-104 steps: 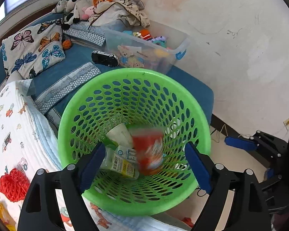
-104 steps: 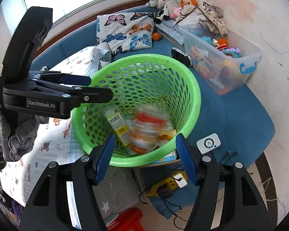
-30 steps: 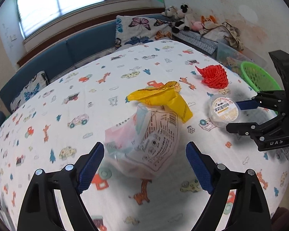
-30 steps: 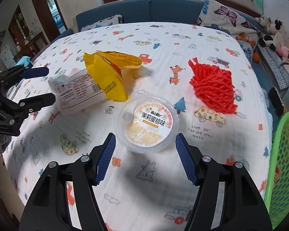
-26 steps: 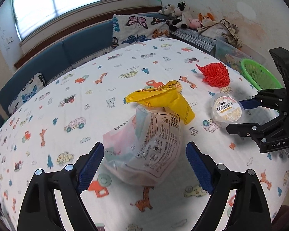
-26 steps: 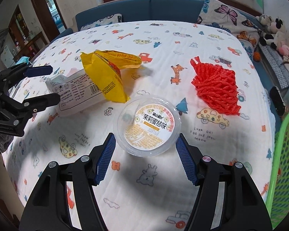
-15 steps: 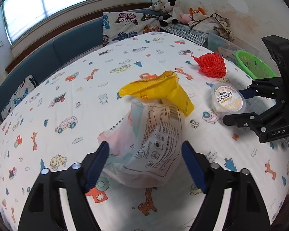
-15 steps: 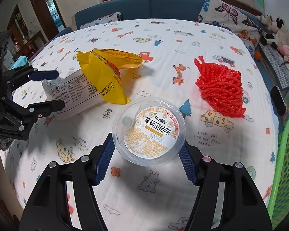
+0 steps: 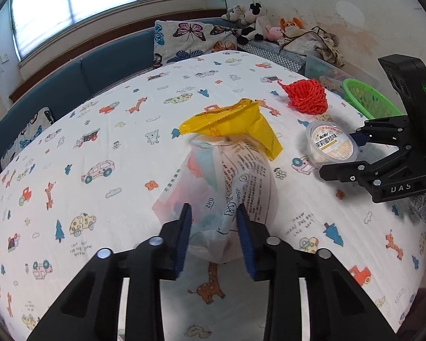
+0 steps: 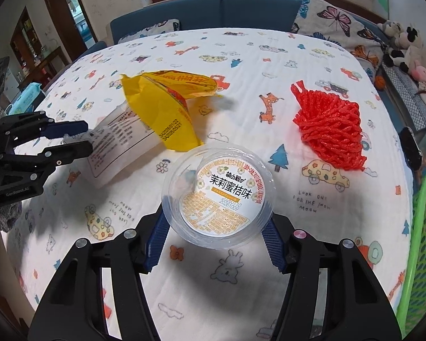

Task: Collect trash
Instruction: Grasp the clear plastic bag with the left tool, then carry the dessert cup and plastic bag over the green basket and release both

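Both grippers have left the green basket (image 9: 366, 101), which now stands past the table's right edge, cut off by the frame in the right wrist view. Since then they have come over the table (image 9: 122, 147), and both sets of jaws have just been closing. Its cloth, white with printed cars, giraffes and trees, covers the whole top; the near edge is hidden behind the gripper bodies. A blue bench (image 9: 79, 76) with butterfly cushions runs along the far edge under a bright window, and soft toys (image 9: 248, 22) sit at the far right corner; a doorway beyond the far left is too dim to read. Toward the table's middle lies the white printed bag (image 9: 241, 176), its near end pinched between the blue pads of the left gripper (image 9: 213, 236), so the bag's bottom is hidden. A yellow wrapper (image 9: 241, 122) rests against the bag's far end. Nearer the right edge lies the red foam net (image 9: 306, 98), apart from the rest. The clear plastic cup (image 10: 218, 196), label up, sits between the wrapper and the near edge; the right gripper (image 10: 213, 241) has its pads touching the cup on both sides, though how firmly they press is hard to tell.
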The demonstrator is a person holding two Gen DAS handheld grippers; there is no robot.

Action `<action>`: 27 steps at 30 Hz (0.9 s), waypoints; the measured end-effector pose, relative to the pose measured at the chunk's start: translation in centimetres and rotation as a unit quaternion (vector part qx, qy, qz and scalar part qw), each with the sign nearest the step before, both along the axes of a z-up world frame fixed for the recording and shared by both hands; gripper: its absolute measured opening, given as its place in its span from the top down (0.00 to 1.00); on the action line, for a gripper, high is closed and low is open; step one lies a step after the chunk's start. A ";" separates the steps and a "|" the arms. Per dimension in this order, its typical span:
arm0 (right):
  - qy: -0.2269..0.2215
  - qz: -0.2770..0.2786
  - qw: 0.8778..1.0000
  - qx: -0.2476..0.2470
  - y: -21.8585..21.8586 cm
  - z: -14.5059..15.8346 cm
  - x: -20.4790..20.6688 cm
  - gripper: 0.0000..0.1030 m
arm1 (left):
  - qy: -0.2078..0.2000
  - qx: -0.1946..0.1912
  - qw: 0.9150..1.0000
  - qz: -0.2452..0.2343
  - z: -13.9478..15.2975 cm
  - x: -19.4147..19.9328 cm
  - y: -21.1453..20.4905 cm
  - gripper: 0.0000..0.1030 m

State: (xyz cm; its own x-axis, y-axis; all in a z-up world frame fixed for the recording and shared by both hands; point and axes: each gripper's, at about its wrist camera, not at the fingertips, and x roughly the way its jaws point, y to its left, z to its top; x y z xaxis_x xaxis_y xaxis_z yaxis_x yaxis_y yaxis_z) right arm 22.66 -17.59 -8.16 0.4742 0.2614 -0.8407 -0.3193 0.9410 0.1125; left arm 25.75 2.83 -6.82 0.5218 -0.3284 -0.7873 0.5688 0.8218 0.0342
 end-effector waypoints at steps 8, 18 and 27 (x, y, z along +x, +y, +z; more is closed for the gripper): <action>-0.012 0.003 1.000 0.014 -0.4 1.5 -1.9 0.42 | -0.005 -0.004 1.000 0.001 0.5 -1.6 -0.5 0.85; -0.030 -0.002 0.999 0.026 -2.1 3.3 -5.3 0.42 | -0.016 -0.032 0.999 0.037 2.5 -5.4 -0.5 0.88; -0.050 -0.043 0.997 0.031 -6.5 4.7 -7.9 0.42 | -0.040 -0.065 0.997 0.032 5.9 -8.3 -2.7 0.88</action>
